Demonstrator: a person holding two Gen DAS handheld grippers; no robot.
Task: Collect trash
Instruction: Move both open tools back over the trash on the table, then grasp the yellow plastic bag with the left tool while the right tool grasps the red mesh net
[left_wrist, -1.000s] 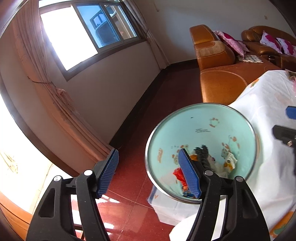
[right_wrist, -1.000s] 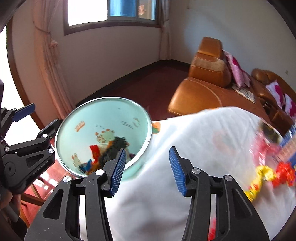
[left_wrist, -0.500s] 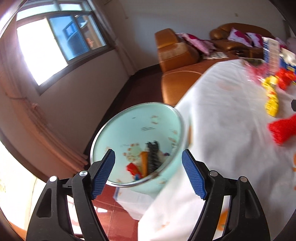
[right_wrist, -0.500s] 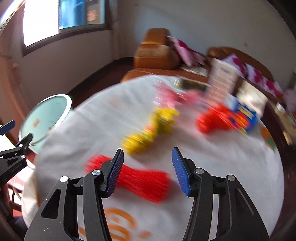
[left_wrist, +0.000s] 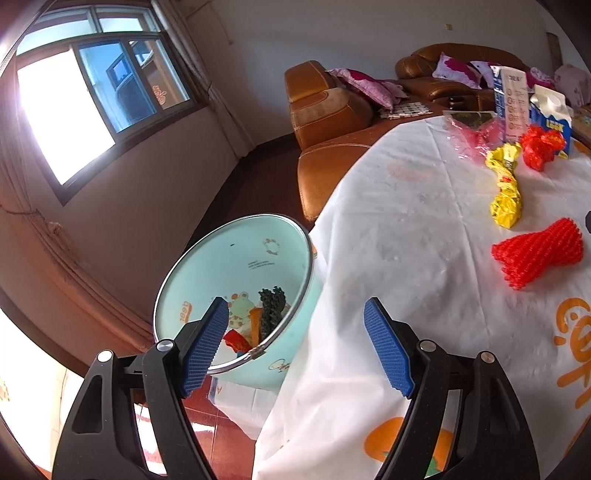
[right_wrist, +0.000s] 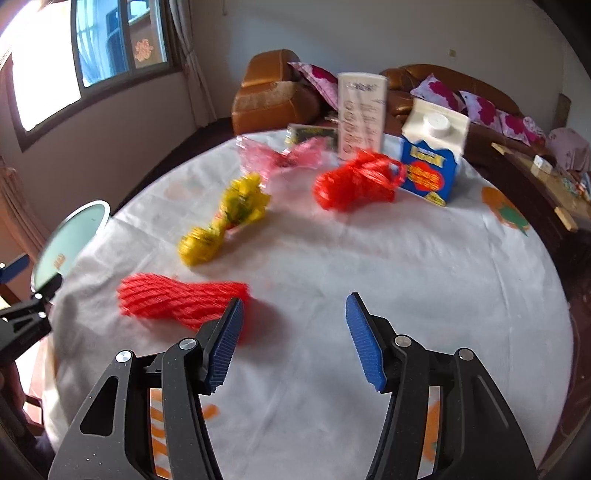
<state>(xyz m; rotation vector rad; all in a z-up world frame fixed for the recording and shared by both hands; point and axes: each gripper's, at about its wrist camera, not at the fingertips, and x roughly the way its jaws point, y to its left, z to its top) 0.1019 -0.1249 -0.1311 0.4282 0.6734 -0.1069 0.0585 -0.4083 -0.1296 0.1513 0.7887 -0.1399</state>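
Note:
A mint-green bin (left_wrist: 236, 258) stands beside the round table and holds several scraps. My left gripper (left_wrist: 295, 306) hovers open and empty over the bin's rim and the table edge. On the white cloth (right_wrist: 406, 277) lie a red foam net (right_wrist: 177, 299), a yellow wrapper (right_wrist: 225, 221), a red plastic bag (right_wrist: 354, 181) and a pink wrapper (right_wrist: 280, 157). My right gripper (right_wrist: 294, 299) hangs above the cloth just right of the red net, its jaws opening with nothing between them. In the left wrist view the red net (left_wrist: 539, 251) and yellow wrapper (left_wrist: 506, 192) lie to the right.
A blue milk carton (right_wrist: 430, 162) and a tall white box (right_wrist: 362, 114) stand at the table's far side. Brown sofas (right_wrist: 273, 96) with pink cushions lie beyond. The bin (right_wrist: 70, 236) shows at the table's left edge, above red floor tiles (left_wrist: 221, 443).
Both views have swung from the bin toward the table. The right gripper has travelled from beside the bin to above the cloth near the red net. Both jaws stand a little wider.

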